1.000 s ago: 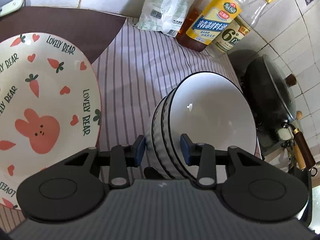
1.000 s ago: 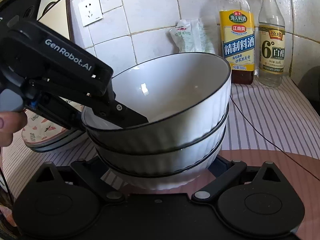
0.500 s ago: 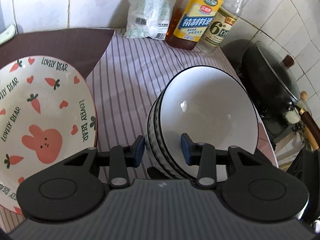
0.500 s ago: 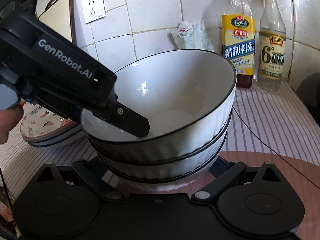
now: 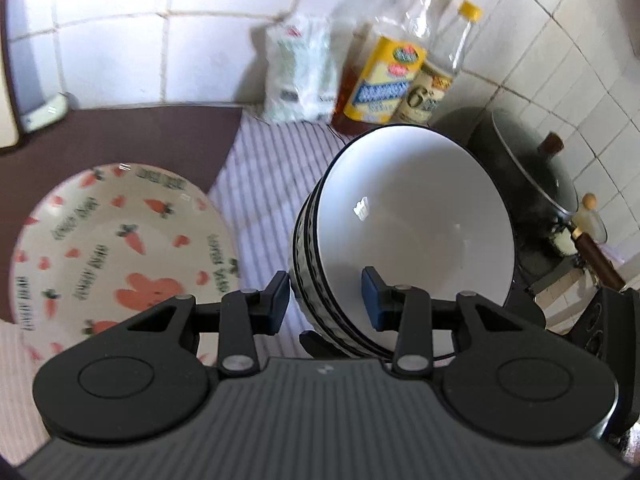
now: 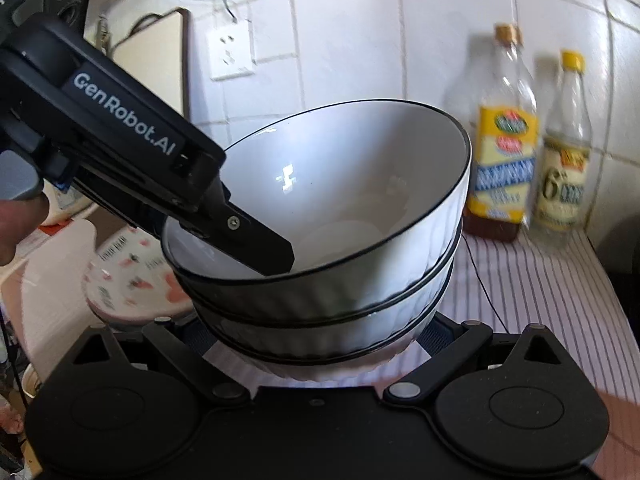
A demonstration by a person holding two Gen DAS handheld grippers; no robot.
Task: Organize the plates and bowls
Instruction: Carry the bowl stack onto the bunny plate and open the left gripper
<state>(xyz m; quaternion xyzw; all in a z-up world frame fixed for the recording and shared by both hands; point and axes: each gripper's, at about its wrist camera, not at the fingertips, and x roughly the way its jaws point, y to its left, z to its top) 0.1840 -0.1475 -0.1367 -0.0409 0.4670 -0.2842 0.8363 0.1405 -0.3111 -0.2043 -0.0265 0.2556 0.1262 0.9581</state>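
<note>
Both tongs grip the bowl stack (image 5: 412, 220); only left view shows wok (image 5: 532, 184), right shows socket (image 6: 232, 54).

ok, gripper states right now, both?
Left gripper: shut on the bowl stack's rim.
Right gripper: shut on the stack's bottom bowl.

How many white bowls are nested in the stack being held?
3. The top bowl sits in the middle bowl, which sits in the bottom bowl. A fourth beneath could be hidden by the fingers.
</note>
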